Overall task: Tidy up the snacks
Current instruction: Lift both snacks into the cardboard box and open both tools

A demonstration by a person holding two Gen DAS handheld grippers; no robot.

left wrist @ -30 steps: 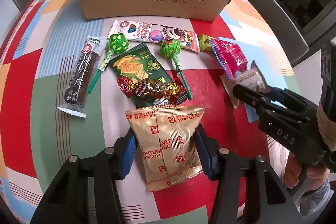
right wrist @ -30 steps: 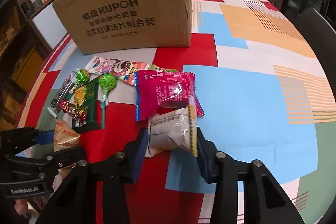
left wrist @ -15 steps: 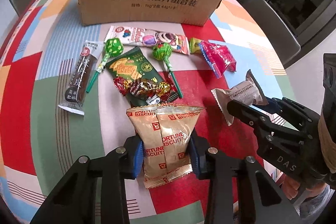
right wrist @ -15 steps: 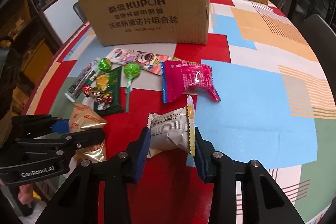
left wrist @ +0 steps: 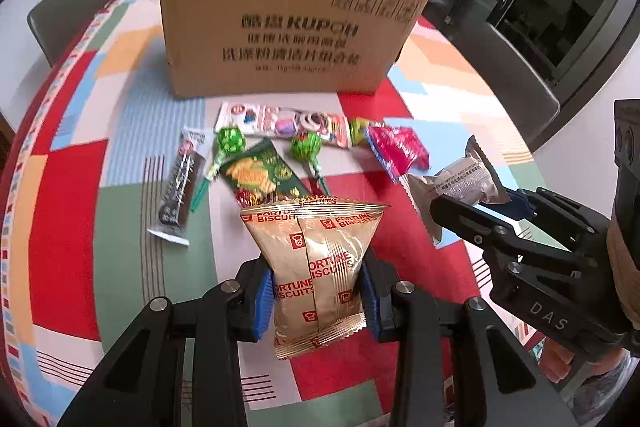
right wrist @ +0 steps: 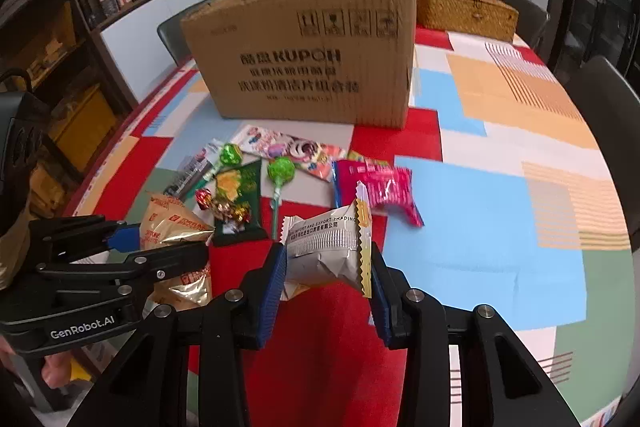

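Two packets are off the patchwork tablecloth (left wrist: 68, 211). Left gripper (left wrist: 318, 297) has its blue pads pressed on a gold foil Fortune Biscuits bag (left wrist: 316, 267); its jaws closed further within the last second and now hold steady. Right gripper (right wrist: 328, 279) pinches a grey-white pillow packet with a zigzag seam (right wrist: 326, 253), jaws narrow.

Left on the cloth, between grippers and the tall brown KUPOH cardboard box (left wrist: 288, 23) toward the far edge: a dark narrow bar wrapper (left wrist: 180, 187), two green lollipops (left wrist: 228, 143), a dark green cracker pouch (left wrist: 260, 175), a long pink cartoon-print bar (left wrist: 288, 119), and a crumpled magenta packet (left wrist: 396, 147). The box wall stands square in front of both loads.

Only the right wrist view shows the red-gold foil candies (right wrist: 222, 205) clearly and a woven basket (right wrist: 464, 13) behind the box. The left view shows bare fingers (left wrist: 556, 363) under the right gripper.
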